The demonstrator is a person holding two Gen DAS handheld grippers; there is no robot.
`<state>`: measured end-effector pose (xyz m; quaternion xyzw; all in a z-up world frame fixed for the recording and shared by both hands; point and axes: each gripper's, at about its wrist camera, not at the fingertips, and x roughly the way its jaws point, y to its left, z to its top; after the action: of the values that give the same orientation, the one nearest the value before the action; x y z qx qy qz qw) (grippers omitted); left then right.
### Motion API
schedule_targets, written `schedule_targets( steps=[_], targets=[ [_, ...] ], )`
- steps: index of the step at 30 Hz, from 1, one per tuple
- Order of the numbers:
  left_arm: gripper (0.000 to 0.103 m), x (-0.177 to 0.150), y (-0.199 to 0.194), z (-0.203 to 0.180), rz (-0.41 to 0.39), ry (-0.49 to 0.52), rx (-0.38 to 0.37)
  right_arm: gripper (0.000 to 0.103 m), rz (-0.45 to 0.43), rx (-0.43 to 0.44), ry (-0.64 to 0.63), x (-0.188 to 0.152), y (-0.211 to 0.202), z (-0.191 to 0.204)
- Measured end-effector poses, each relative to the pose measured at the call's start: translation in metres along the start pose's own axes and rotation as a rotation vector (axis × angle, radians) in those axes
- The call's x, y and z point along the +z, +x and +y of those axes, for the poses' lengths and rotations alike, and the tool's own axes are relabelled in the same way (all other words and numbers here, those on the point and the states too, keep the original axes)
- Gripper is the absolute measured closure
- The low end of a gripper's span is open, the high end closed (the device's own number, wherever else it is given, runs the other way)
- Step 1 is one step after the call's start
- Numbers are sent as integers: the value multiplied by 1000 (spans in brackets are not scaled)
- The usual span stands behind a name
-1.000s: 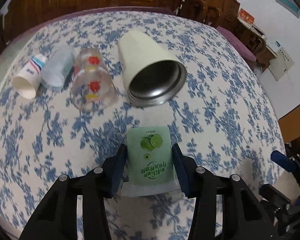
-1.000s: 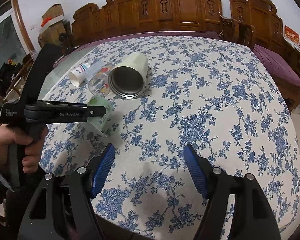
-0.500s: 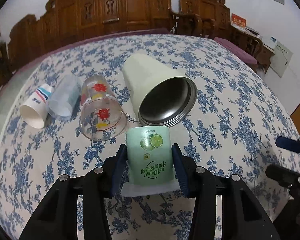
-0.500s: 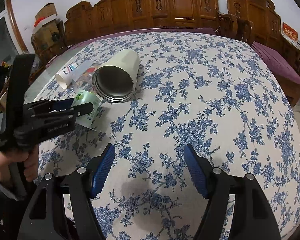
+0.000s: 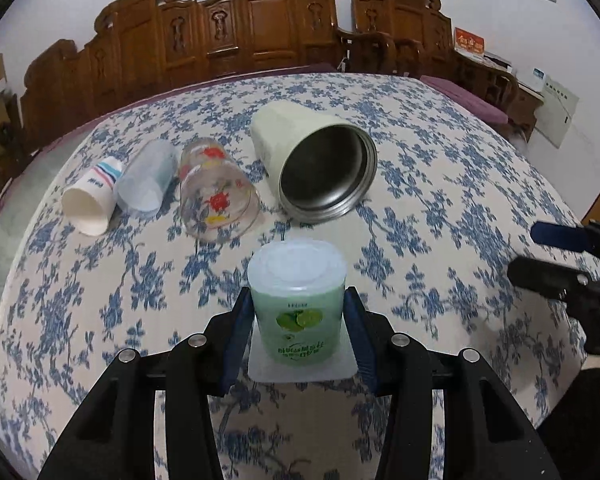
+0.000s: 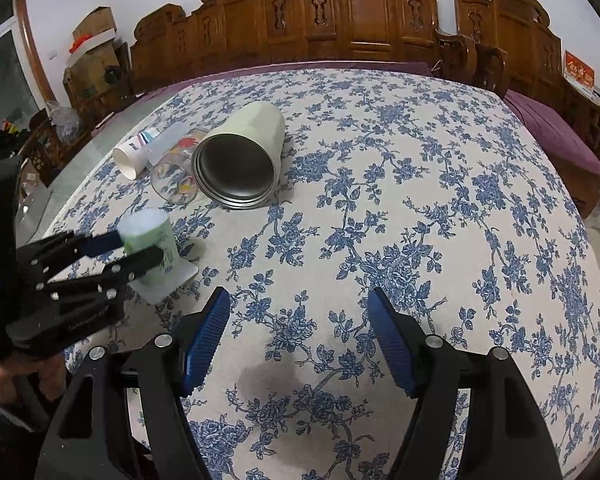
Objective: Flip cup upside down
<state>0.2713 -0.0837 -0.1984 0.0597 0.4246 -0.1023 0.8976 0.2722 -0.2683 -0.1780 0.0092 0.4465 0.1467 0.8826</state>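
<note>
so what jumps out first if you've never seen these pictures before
The green cup stands upside down on its wide square lid on the flowered tablecloth, clamped between the blue pads of the left gripper. Behind it lies a row of tipped-over cups, led by a big cream steel-lined tumbler with its open mouth facing the camera. The right gripper hangs open over bare cloth, holding nothing.

**Count of items on my table**

I count five cups in all — one green cup [image 5: 298,308] standing bottom-up, plus four on their sides: one paper cup [image 5: 90,196], one frosted plastic cup [image 5: 144,188], one printed glass [image 5: 216,196] and one steel-lined tumbler [image 5: 316,168]. One floral tablecloth [image 6: 420,208]. Two grippers in my feeds — left gripper [image 5: 298,336], right gripper [image 6: 300,340].
</note>
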Motion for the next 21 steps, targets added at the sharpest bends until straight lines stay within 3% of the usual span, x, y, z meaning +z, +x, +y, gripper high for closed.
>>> schedule_targets(
  steps=[4, 8, 18, 21],
  targets=[
    [59, -4, -2, 2, 17, -12, -7, 29, -1, 0, 0, -1, -1, 5],
    [43, -5, -11, 7, 9, -23, -2, 29, -9, 1, -3, 0, -6, 12],
    [34, -10, -59, 27, -28, -43, 18, 29, -68, 12, 17, -2, -35, 32],
    [23, -12, -81, 34, -56, -47, 26, 29, -90, 15, 21, -4, -47, 40]
  ],
)
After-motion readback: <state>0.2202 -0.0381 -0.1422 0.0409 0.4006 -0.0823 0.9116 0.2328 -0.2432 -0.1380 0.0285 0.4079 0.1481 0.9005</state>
